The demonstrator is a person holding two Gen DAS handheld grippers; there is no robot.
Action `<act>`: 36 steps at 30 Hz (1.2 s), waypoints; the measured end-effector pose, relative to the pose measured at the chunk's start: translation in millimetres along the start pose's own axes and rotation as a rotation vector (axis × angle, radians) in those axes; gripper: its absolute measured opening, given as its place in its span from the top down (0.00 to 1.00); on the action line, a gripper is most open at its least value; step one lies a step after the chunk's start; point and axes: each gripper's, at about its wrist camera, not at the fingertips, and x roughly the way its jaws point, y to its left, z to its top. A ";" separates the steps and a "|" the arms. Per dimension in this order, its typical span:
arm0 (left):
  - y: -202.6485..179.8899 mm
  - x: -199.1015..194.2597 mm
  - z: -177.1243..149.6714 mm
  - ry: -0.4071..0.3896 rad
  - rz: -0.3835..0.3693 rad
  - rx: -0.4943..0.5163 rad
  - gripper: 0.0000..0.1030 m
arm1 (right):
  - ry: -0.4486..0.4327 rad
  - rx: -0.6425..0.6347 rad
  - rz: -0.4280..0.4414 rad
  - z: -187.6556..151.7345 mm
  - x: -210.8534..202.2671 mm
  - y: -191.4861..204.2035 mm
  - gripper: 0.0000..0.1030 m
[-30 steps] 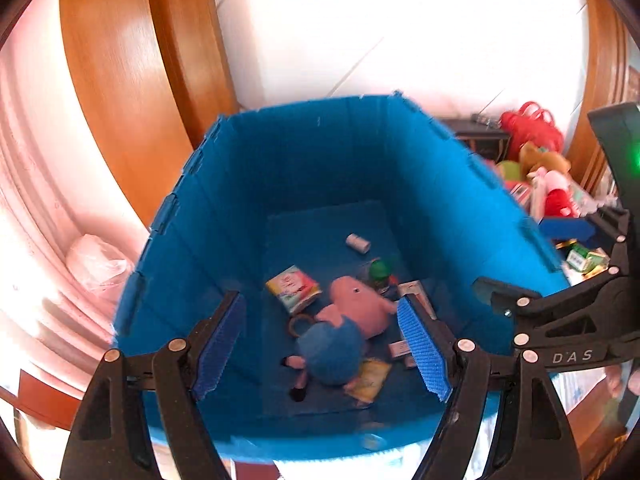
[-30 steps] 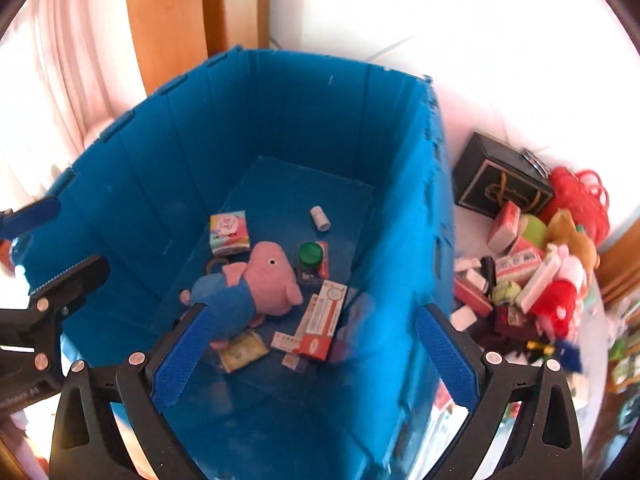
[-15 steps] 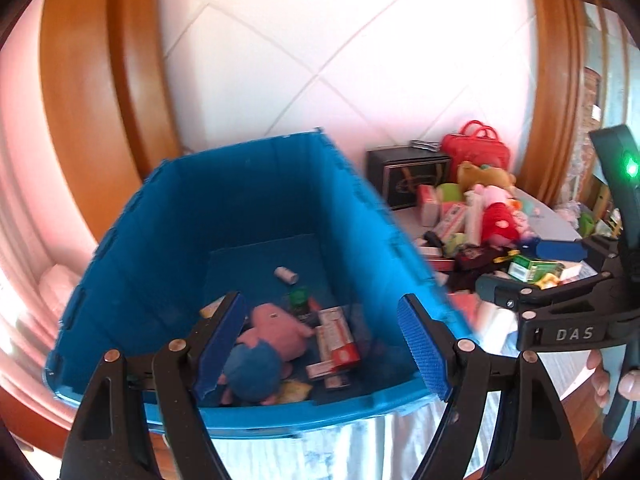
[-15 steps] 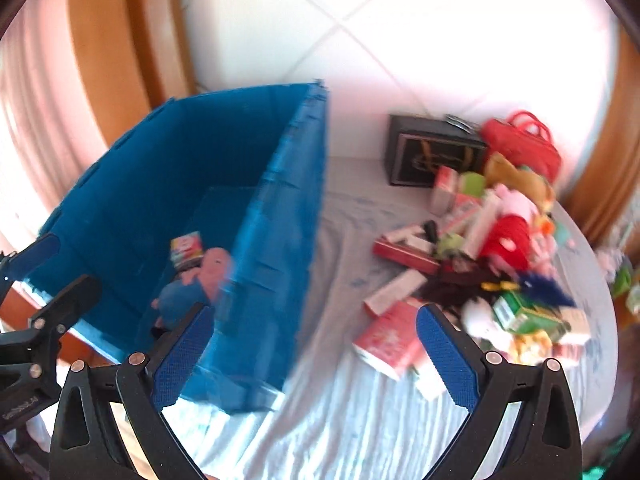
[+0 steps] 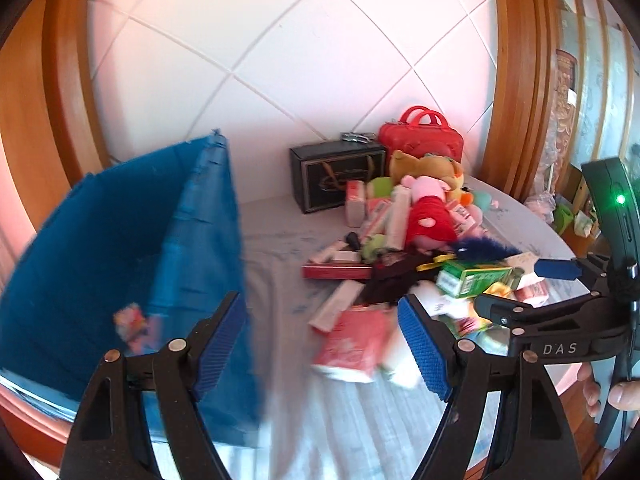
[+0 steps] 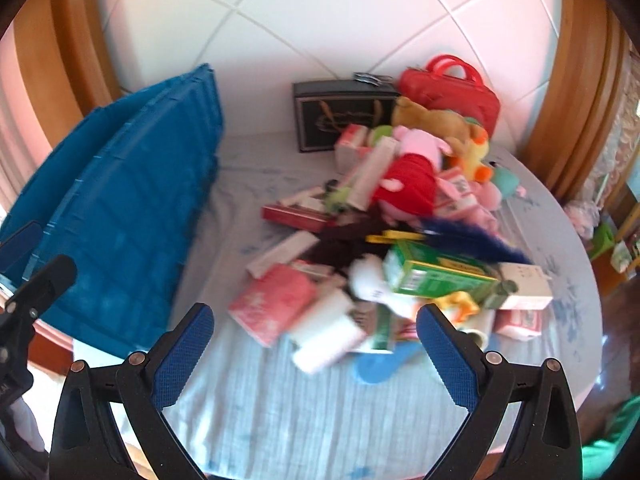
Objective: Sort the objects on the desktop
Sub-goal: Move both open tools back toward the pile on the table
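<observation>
- Left gripper [image 5: 322, 344]: hovering with jaws spread and nothing between them, over the near part of the table [image 5: 280, 264], between bin and pile.
- Right gripper [image 6: 316, 354]: likewise released and empty, pointing down at the near edge of the pile.
- Blue bin [image 5: 132, 264]: standing at the table's left edge; one small printed packet [image 5: 130, 318] is showing inside, the rest of its floor is hidden by the wall.
- Pile of objects [image 6: 400, 232]: lying across the table's middle and right, well apart from the bin.
- Items in it: pink pack [image 6: 276, 302], white roll [image 6: 326, 336], green carton [image 6: 436, 274], red flat box [image 6: 296, 216], red-dressed plush [image 6: 408, 184], brown plush [image 6: 436, 120], dark feather [image 6: 472, 236].
- Back edge: black gift box [image 6: 340, 118] and red handbag [image 6: 452, 88] are sitting against the wall.
- Progress, judged: sorting is looking early; most things are waiting on the table, and both grippers seem to be heading in for the next pick.
- Surface: pale blue-grey cloth covering a rounded table.
- Room: white diagonal tiles behind, wooden frames either side, a person's fingers [image 5: 622, 392] gripping the right handle.
</observation>
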 end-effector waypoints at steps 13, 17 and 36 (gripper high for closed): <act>-158.3 106.3 -41.8 0.212 0.023 -0.097 0.24 | 0.167 0.031 -0.052 -56.2 62.9 -228.5 0.00; -189.0 127.0 -53.6 0.263 0.021 -0.075 0.24 | 0.203 0.102 -0.061 -75.6 75.3 -279.0 0.00; -274.4 226.1 -61.6 0.320 -0.022 0.041 0.26 | 0.256 0.253 -0.072 -114.9 111.6 -374.7 0.00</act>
